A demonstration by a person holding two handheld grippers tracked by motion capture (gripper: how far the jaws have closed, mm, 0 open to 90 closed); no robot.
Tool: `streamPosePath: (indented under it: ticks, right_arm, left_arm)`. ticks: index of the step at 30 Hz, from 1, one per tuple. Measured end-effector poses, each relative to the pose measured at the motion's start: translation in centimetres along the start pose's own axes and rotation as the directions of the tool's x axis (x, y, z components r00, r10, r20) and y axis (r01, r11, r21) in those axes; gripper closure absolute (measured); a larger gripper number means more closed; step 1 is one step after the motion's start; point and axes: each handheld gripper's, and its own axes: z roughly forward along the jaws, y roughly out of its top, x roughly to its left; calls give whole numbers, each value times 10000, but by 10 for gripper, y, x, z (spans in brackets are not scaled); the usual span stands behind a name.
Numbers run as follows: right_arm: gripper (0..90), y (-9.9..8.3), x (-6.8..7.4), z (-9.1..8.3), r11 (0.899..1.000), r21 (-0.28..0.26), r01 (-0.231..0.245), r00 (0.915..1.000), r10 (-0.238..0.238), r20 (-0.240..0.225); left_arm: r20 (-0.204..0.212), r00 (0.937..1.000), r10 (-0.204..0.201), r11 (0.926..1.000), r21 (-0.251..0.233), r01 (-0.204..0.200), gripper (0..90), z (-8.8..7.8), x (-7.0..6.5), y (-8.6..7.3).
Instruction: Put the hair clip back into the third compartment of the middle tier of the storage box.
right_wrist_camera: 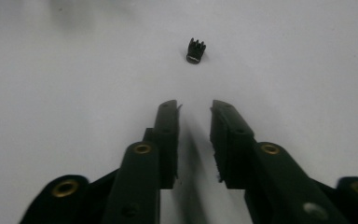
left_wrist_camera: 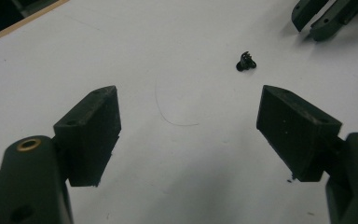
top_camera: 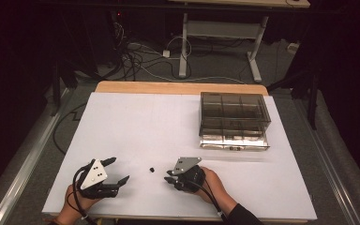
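A small black ridged part [top_camera: 152, 168] lies alone on the white table top [top_camera: 140, 122], between my two grippers. My left gripper [top_camera: 119, 169] rests near the front left edge, jaws spread wide and holding nothing. In the left gripper view the part [left_wrist_camera: 246, 61] sits ahead and to the right of the open gripper [left_wrist_camera: 189, 93]. My right gripper [top_camera: 167, 176] points left at the part from a short way off. In the right gripper view its jaws stand a narrow gap apart at the gripper [right_wrist_camera: 195, 106], with the part [right_wrist_camera: 196, 50] just beyond the tips.
A clear plastic compartment box [top_camera: 234, 119] with a drawer stands at the back right of the table. The right gripper's jaws [left_wrist_camera: 307, 30] show at the top right of the left gripper view. Table legs and cables lie on the floor beyond the far edge.
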Motion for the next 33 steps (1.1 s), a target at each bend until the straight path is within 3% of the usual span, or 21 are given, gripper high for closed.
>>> streamPosePath:
  ticks: [3,4,8,10,16,18,22,27,33]
  right_arm:
    - [692,4,-1,2,9996,-245,-128,9999,129,32]
    - [638,11,1,7,9988,-381,-321,9995,321,-4]
    - [598,22,6,23,9999,-108,-15,9999,16,109]
    - [593,28,6,30,9999,55,-98,9994,96,324]
    - [592,40,-2,45,9978,261,-605,9974,594,411]
    - [675,45,-6,50,9962,264,-832,9955,819,470]
    - [798,45,-7,50,9965,263,-790,9962,780,383]
    - [803,40,-4,44,9980,247,-585,9977,576,370]
    - [803,28,0,23,9995,112,-297,9980,291,553]
  left_arm:
    - [-75,10000,-30,10000,-82,29,207,-1,1,2]
    - [-78,10000,-34,9999,-106,33,206,-1,2,2]
    - [-21,10000,-64,9999,-111,64,207,-2,2,2]
    - [14,10000,-90,9999,-63,90,207,-1,2,1]
    - [36,9999,-146,9998,-151,146,207,-2,2,2]
    - [45,9999,-135,9998,-143,135,206,-2,2,2]
    - [57,9999,-130,9999,-96,131,207,-2,2,2]
    - [50,9999,-141,9999,-55,141,207,-1,1,1]
    - [29,9999,-96,10000,-6,96,207,1,0,1]
